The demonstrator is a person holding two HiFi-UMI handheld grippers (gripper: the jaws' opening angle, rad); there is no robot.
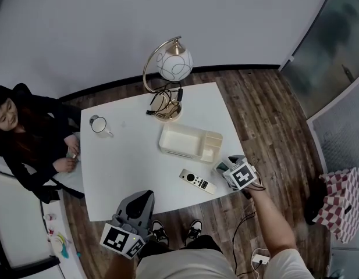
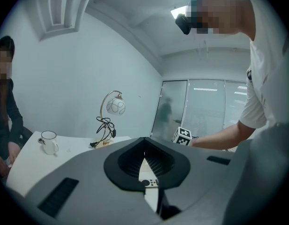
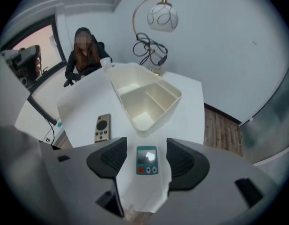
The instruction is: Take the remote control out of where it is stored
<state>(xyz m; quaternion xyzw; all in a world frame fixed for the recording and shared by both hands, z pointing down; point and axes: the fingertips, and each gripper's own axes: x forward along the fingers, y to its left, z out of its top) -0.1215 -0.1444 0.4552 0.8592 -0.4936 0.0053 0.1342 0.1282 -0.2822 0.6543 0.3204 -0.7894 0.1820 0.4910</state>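
The right gripper [image 3: 145, 143] hangs over the white worktop [image 1: 127, 167], fingers spread wide of a small grey-green remote control with a screen [image 3: 147, 160] lying flat between them, which looks placed clear for release. A slim beige remote control [image 3: 102, 128] lies nearby on the worktop. The cream plastic divided tray [image 3: 156, 118] is empty in every compartment, and the left gripper [image 2: 144, 146] idles off the near edge, fingers pinched together on nothing.

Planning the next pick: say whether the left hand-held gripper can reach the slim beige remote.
Probably yes: the slim beige remote lies unobstructed on the white table ahead of the left hand-held gripper.
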